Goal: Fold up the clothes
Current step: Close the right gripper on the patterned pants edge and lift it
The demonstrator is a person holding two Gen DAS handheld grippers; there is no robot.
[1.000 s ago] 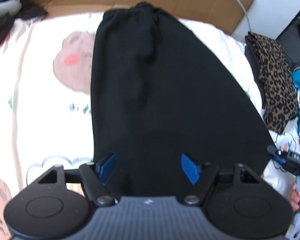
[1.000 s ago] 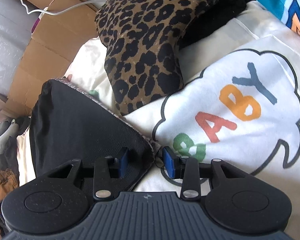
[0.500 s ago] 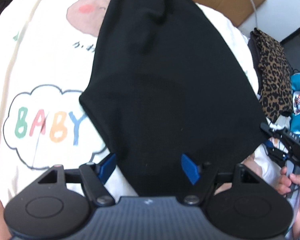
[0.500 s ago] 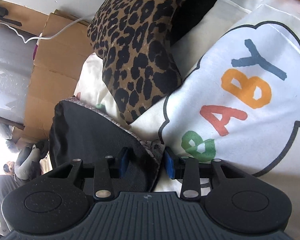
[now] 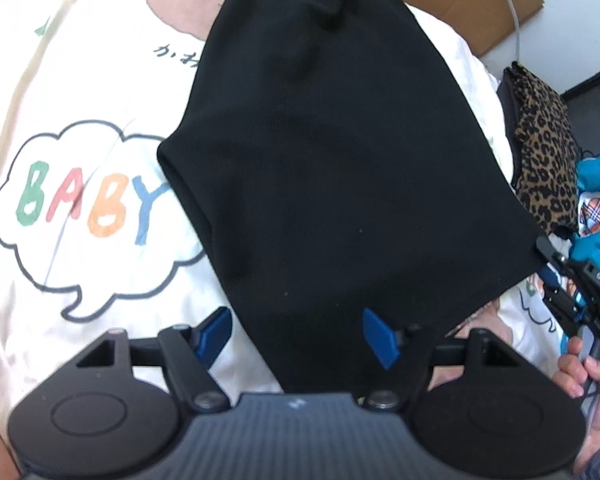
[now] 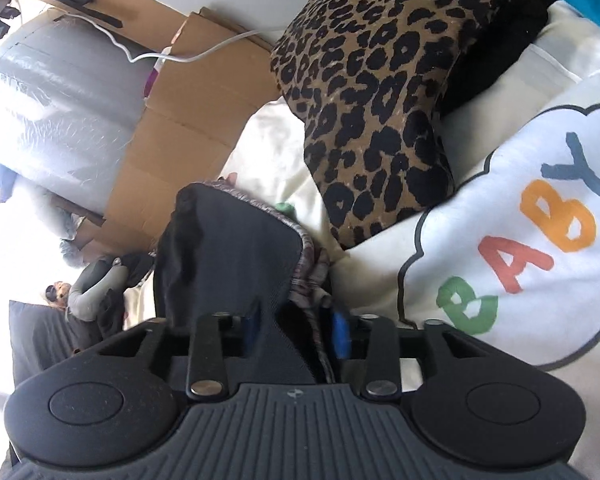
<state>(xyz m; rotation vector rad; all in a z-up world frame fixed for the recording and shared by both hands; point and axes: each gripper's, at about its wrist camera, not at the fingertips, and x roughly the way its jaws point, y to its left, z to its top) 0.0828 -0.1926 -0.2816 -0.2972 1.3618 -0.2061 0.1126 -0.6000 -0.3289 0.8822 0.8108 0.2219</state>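
My left gripper [image 5: 298, 334] gapes wide over the matte black garment [image 5: 340, 160] lying smooth and trapezoidal on the cream printed sheet [image 5: 80, 280], while my right gripper [image 6: 296, 330], jaws just opening, loosely straddles its bunched grey-edged corner.

right gripper [image 6: 294, 330] | jaws just opening | black garment [image 6: 236, 264] between
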